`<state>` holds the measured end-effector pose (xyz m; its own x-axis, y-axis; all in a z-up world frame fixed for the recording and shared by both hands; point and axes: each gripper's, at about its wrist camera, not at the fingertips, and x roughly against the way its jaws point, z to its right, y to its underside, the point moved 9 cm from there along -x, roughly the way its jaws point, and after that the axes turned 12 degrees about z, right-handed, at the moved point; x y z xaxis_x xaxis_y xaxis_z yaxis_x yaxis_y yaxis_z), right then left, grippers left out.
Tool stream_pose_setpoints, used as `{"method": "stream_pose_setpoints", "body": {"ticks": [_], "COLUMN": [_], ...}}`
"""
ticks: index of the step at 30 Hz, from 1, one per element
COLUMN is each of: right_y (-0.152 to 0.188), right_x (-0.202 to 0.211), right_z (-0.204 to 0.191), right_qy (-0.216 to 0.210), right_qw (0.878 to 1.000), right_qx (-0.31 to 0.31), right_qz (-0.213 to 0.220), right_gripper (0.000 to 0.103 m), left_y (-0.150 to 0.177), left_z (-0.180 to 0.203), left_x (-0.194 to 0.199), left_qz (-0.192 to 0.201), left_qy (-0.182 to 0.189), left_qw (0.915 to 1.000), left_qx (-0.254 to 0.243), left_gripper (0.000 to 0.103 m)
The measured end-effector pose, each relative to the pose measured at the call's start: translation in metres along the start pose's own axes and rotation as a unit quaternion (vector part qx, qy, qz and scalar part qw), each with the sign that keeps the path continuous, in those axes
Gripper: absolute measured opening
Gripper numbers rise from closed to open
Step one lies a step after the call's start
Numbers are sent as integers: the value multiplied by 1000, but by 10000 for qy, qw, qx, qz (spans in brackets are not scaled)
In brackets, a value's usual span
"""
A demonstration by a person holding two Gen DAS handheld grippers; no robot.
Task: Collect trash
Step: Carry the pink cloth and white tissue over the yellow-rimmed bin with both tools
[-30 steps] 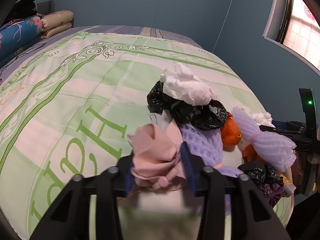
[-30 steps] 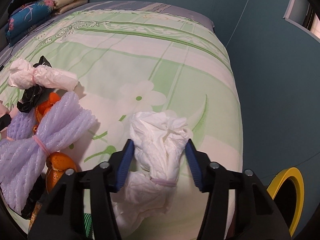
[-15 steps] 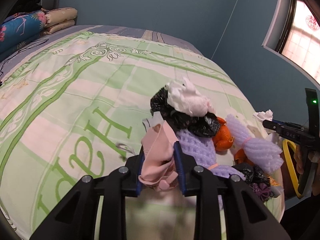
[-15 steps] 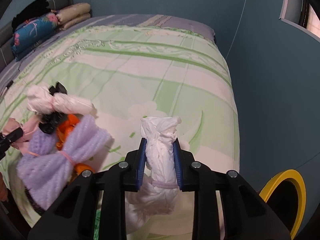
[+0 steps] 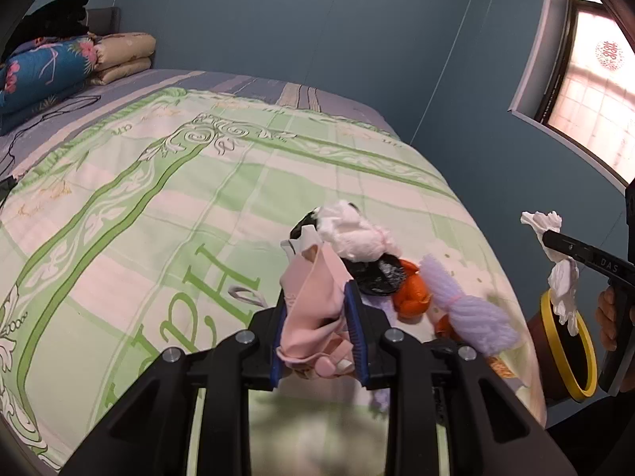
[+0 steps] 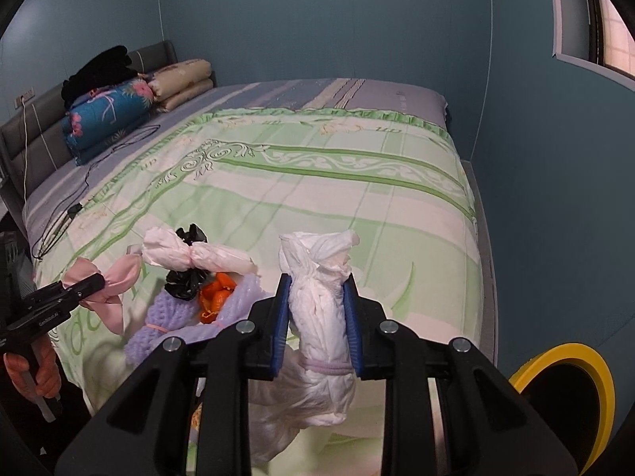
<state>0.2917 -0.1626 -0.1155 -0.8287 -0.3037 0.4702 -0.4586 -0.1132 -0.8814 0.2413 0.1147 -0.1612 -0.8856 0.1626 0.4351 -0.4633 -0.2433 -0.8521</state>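
Both claws have risen from the bed [image 6: 397, 206]: left claw [image 5: 317, 333] pinches pink wad [image 5: 313, 309], right claw [image 6: 317, 325] pinches white bundle [image 6: 317, 309]. Bin [image 6: 571, 361] at 4 o'clock; pile [image 6: 190, 277] at 9 o'clock remains uncollected.

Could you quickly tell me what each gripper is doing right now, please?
Left gripper: closed on the pink bundle.
Right gripper: closed on the white bundle.

Location: a home bedroom. Indicators: a bed [image 6: 317, 198] with a green floral quilt [image 5: 166, 206], folded bedding [image 6: 131, 107] stacked against a padded headboard [image 6: 35, 135], blue painted walls [image 6: 317, 20], and a window [image 5: 595, 91].
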Motion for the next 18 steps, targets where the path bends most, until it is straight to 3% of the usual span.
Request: {"method": "stream_pose_setpoints", "body": {"ticks": [8, 18], "right_y": [-9, -23], "right_x": [28, 62], "right_z": [13, 31], "right_qy": [-39, -68], "right_qw": [9997, 9981], "right_qx": [-91, -209], "right_qz": [226, 579], "right_gripper": [24, 24], "left_y": [-14, -30], "left_z": [26, 85], "left_x": [17, 30], "left_qz": [130, 275], "left_qy": [183, 616], "left_qw": [9997, 9970], "left_qx": [-92, -392], "left_gripper": [25, 25]}}
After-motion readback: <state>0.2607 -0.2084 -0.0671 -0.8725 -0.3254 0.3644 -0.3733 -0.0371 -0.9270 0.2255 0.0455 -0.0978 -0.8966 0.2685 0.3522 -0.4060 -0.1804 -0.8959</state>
